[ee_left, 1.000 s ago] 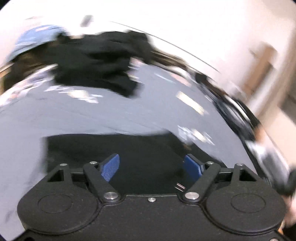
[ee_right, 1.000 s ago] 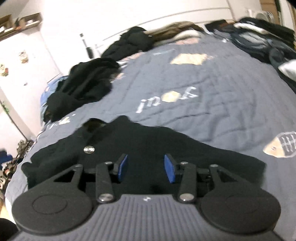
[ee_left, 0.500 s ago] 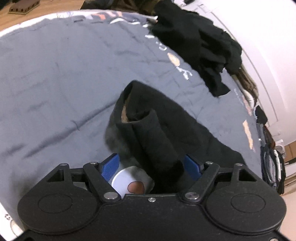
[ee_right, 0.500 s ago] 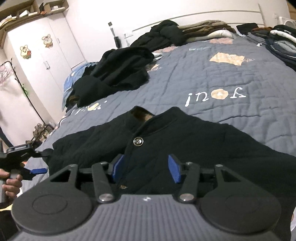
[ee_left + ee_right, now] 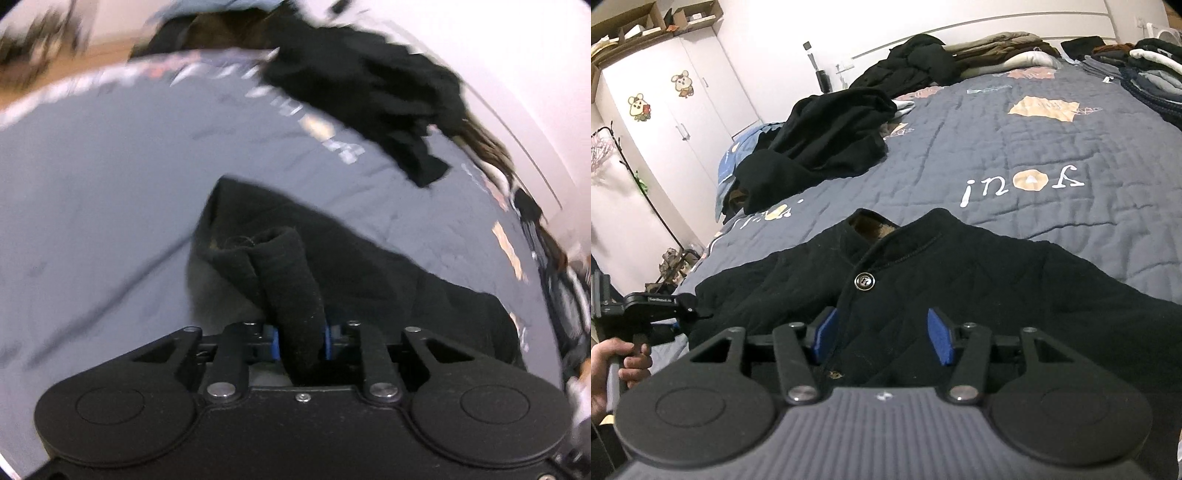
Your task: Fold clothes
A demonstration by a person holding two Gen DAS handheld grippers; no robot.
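A black quilted jacket point(image 5: 923, 280) lies front up on the grey bedspread point(image 5: 1034, 147), its collar toward the headboard and a metal button point(image 5: 864, 281) at the neck. My right gripper point(image 5: 882, 338) hovers open over the jacket's chest, its blue pads apart and empty. My left gripper point(image 5: 301, 339) is shut on the jacket's sleeve cuff point(image 5: 291, 280), which stands up between the blue pads. The left gripper also shows in the right wrist view point(image 5: 698, 314), at the jacket's left sleeve end, held by a hand.
A heap of black clothes point(image 5: 827, 140) lies on the bed's left side, also in the left wrist view point(image 5: 369, 92). Folded clothes point(image 5: 997, 51) lie along the headboard and stacked clothes point(image 5: 1152, 74) at the right edge. A white wardrobe point(image 5: 665, 110) stands at left.
My left gripper has closed on the sleeve cuff that lay between its open pads half a second ago. The right gripper has come slightly closer over the jacket's chest and stays open.
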